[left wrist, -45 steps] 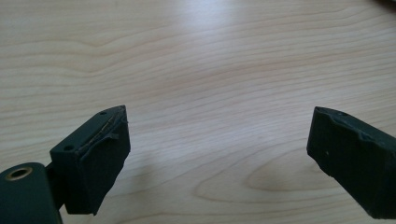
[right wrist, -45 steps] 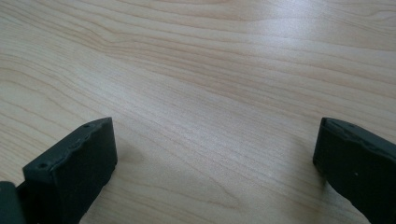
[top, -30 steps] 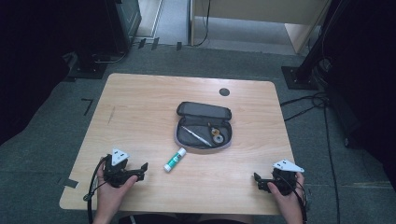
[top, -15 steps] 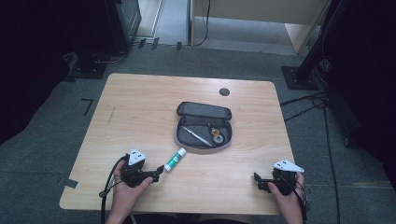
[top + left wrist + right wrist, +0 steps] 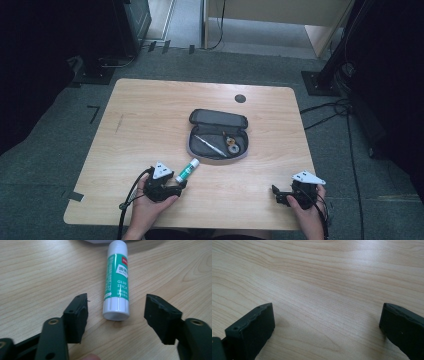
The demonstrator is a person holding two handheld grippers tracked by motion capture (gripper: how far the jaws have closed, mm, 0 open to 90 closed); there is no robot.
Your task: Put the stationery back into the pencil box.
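A person sits at a light wooden table (image 5: 150, 115) with a two-jaw gripper in each hand. The work in hand appears to be picking up a green-and-white plastic glue stick (image 5: 186, 170), which lies flat on the table just in front of an open grey zip pencil case (image 5: 218, 135) holding a pen and a small roll of tape.

The left gripper (image 5: 116, 307) sits low at the near end of the glue stick. Its black jaws stand wide apart, one on each side of the stick's flat white base, touching neither side. This looks like the approach step, just ahead of a grasp. The next move likely calls for easing forward so the jaws flank the green body, then closing across its width.

The glue stick's (image 5: 116, 282) long axis runs away from the left gripper, with its rounded white cap pointing toward the pencil case and its base toward the person. From the high view it lies on a diagonal, cap up and to the right.

The right gripper (image 5: 286, 195) rests near the table's front right corner, well apart from the stick, jaws spread wide over bare wood.
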